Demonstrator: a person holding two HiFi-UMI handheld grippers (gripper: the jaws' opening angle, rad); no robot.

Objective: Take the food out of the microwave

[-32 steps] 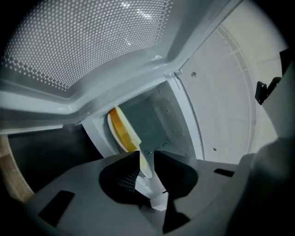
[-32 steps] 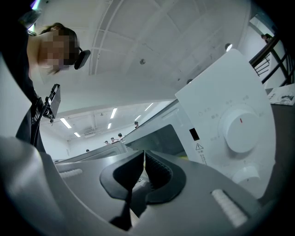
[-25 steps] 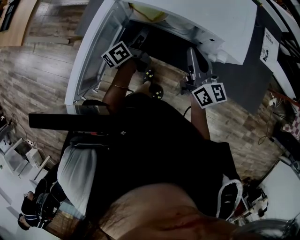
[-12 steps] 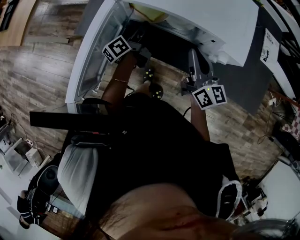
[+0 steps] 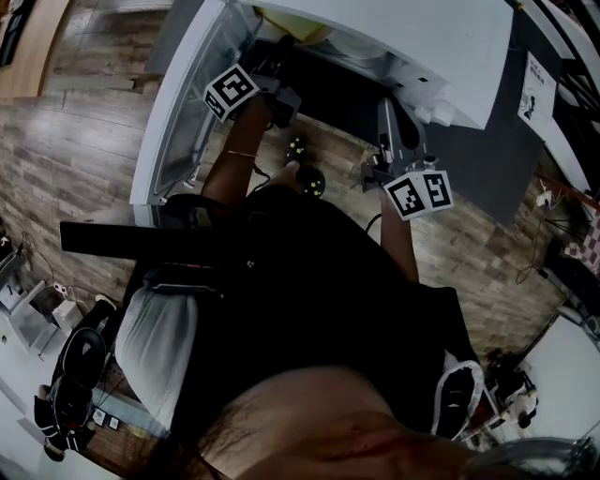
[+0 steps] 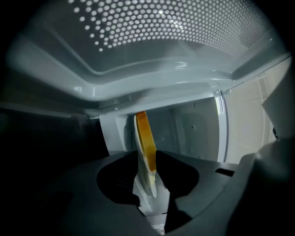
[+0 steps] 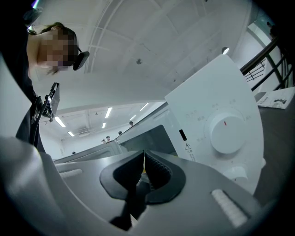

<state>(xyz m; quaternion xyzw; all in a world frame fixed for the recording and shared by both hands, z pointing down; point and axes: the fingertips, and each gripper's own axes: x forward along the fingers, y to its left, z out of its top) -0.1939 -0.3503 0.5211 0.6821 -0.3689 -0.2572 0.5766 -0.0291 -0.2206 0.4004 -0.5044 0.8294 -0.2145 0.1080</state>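
The white microwave (image 5: 450, 42) stands open, its door (image 5: 173, 122) swung out to the left. Inside lies a pale plate of yellow-orange food (image 6: 144, 131), also visible as a yellowish shape in the head view (image 5: 295, 23). My left gripper (image 6: 146, 161) reaches into the cavity, rolled so that the plate looks upright. Its jaws have just been opening and now stand apart, with the plate's rim between them. My right gripper (image 5: 384, 112) hangs outside in front of the microwave's control panel, shut (image 7: 143, 162) on nothing.
The perforated cavity wall (image 6: 161, 23) is close beside the left gripper. A round dial (image 7: 227, 127) sits on the control panel (image 7: 203, 115). Wooden floor (image 5: 75, 159) lies below. The open door bounds the left side.
My left gripper has pushed a little deeper into the microwave's opening. The right gripper has stayed where it was.
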